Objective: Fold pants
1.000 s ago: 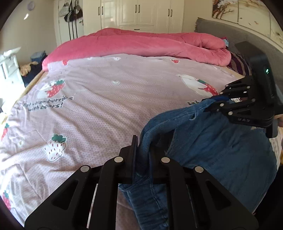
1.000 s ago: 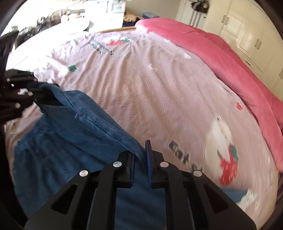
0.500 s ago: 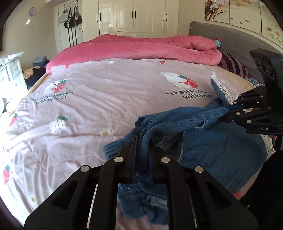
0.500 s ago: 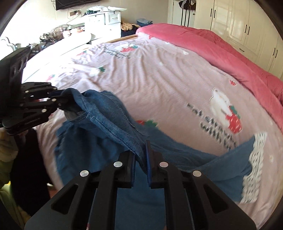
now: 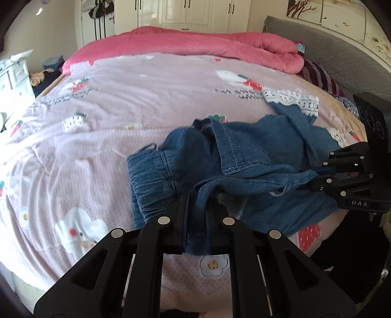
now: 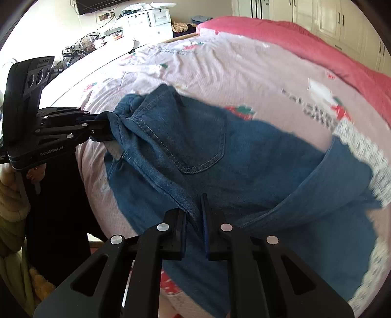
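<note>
Blue denim pants (image 5: 244, 159) with white lace hems (image 5: 293, 99) lie rumpled on the near part of the bed; in the right wrist view the pants (image 6: 244, 159) show a back pocket. My left gripper (image 5: 198, 203) is shut on a denim edge near the gathered waistband (image 5: 149, 181). My right gripper (image 6: 194, 212) is shut on a seamed denim edge. The right gripper also shows in the left wrist view (image 5: 317, 176), and the left gripper in the right wrist view (image 6: 102, 129), each pinching the same stretched edge.
The pink strawberry-print bedspread (image 5: 122, 97) covers the bed. A rolled pink duvet (image 5: 195, 44) lies along the far side. A grey headboard (image 5: 342, 56) and striped pillow (image 5: 320, 78) are at right. White drawers and a cluttered desk (image 6: 136, 22) stand beyond the bed.
Both grippers have lowered the held denim edge toward the bed and drawn back toward the near edge. The pants now lie more spread out, with lace hems and waistband showing.
</note>
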A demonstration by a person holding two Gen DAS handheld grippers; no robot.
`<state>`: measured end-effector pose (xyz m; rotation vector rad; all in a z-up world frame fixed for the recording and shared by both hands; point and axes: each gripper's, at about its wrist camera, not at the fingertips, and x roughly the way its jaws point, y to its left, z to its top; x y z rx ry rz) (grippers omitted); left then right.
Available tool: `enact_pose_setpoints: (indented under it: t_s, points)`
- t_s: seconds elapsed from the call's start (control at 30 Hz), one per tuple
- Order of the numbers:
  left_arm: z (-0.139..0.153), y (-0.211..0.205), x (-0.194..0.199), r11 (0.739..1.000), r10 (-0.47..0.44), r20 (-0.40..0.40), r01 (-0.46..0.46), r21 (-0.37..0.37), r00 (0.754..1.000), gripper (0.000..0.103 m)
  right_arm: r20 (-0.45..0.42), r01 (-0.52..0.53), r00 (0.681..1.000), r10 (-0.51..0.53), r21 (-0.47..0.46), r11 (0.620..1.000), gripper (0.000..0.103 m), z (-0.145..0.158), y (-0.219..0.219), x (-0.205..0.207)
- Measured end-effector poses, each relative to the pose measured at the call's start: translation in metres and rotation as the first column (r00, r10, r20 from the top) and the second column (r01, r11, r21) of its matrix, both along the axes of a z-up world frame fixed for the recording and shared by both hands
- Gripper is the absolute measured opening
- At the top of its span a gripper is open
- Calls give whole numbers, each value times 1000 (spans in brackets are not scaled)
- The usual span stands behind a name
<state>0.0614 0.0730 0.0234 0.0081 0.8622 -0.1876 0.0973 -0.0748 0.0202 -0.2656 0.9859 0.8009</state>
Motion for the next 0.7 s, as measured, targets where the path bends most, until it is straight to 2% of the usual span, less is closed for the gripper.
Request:
enact_pose_setpoints:
  t_s: [0.13,0.43,0.47,0.53,0.57,0.6,0.7]
  points:
    - [-6,-1,-5,1000,0,-31,0,1,1000,4,-9,11,1000,-10,10,1000,12,-10,2,-10]
    - [-6,0,-18,1000,21,-37,-21,-8,999,5,2,0,1000,0,38,999,15,-10,-1,-19]
    - [-4,0,-20,1000,21,-32,-21,-7,999,7,1,-3,1000,3,41,999,16,-10,-1,-20]
    - [1,0,-25,1000,23,-21,-23,-9,1000,21,2,-12,1000,12,50,999,20,-8,-1,-22]
    - [3,0,-27,1000,28,-20,-28,-4,999,41,1,-18,1000,18,53,998,21,-7,-1,-24]
    - [5,0,-29,999,43,-12,-43,6,999,45,1,-23,1000,23,53,998,24,-8,0,-25]
    - [8,0,-32,999,48,-8,-47,6,999,45,-4,-32,999,32,58,998,30,-8,1,-28]
